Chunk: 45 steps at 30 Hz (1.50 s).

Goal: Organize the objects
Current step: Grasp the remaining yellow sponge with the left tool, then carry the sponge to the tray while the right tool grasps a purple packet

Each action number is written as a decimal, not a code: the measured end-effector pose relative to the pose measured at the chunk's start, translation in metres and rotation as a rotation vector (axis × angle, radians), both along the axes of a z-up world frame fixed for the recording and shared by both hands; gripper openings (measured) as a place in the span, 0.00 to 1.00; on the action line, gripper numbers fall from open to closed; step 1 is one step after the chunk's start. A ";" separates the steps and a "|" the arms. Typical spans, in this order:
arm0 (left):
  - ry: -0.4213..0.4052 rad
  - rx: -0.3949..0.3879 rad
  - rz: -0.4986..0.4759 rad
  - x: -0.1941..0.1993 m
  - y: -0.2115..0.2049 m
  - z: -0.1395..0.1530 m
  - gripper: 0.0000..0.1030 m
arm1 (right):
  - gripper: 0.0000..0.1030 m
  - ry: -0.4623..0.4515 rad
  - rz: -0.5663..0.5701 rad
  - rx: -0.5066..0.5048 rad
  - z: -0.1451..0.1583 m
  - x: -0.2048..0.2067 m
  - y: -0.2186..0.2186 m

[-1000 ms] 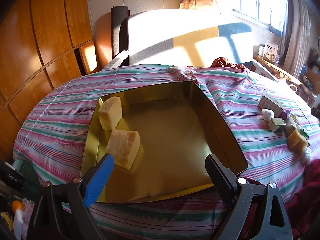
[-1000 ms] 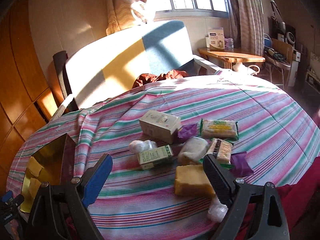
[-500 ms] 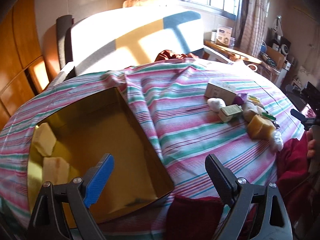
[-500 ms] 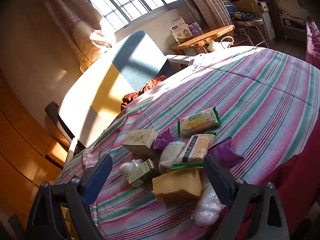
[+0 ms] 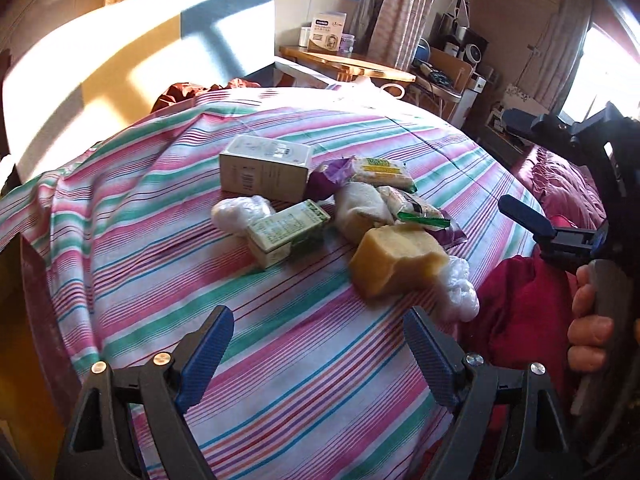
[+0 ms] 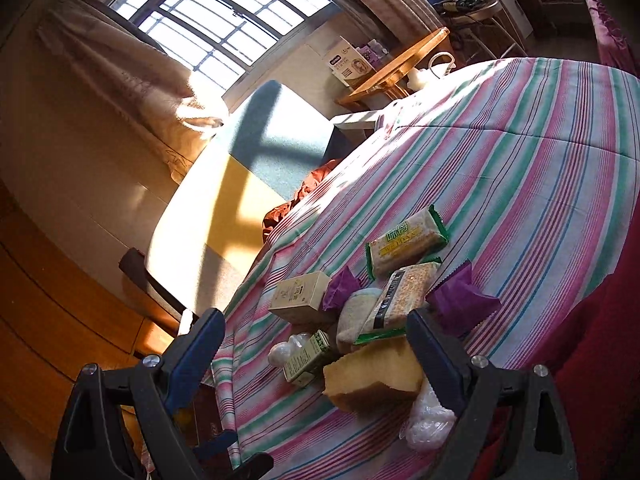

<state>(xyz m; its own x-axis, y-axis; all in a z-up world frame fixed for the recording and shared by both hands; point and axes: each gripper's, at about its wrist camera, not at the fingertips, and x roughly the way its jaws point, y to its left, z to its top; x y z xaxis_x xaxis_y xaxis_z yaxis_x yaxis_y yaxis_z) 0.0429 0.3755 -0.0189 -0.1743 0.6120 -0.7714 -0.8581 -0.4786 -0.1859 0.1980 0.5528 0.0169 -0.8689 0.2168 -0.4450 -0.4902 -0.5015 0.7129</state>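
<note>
A pile of small goods lies on the striped tablecloth [image 5: 280, 360]: a yellow sponge block [image 5: 394, 260] [image 6: 374, 374], a beige carton [image 5: 266, 168] [image 6: 300, 296], a small green box [image 5: 286, 232] [image 6: 308, 356], snack packets [image 5: 382, 168] [image 6: 406, 238], purple wrappers [image 6: 460, 300] and clear plastic wads [image 5: 456, 288]. My left gripper [image 5: 318, 344] is open and empty, just short of the sponge. My right gripper [image 6: 316, 346] is open and empty, tilted, with the sponge and green box between its fingers' line of sight. It shows in the left wrist view [image 5: 528, 220], held by a hand.
The gold tin's wall [image 5: 36, 320] stands at the far left edge. A red cloth [image 5: 520, 312] hangs at the table's right side. A sunlit sofa [image 5: 120, 60] and a wooden side table [image 5: 352, 64] stand behind.
My left gripper has swung right, from over the gold tin holding two sponge pieces to facing the pile. My right gripper has tilted and drawn closer to the pile.
</note>
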 end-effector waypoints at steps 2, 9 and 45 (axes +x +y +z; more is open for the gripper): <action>-0.040 0.008 -0.022 -0.001 0.017 -0.003 0.87 | 0.91 0.005 0.008 -0.009 -0.001 -0.001 0.001; -0.130 0.018 -0.042 -0.006 0.067 -0.012 0.99 | 0.91 0.033 0.026 -0.031 -0.004 0.000 0.003; -0.094 0.107 0.107 -0.012 -0.107 -0.006 0.64 | 0.64 -0.395 0.061 -0.133 -0.030 -0.060 0.045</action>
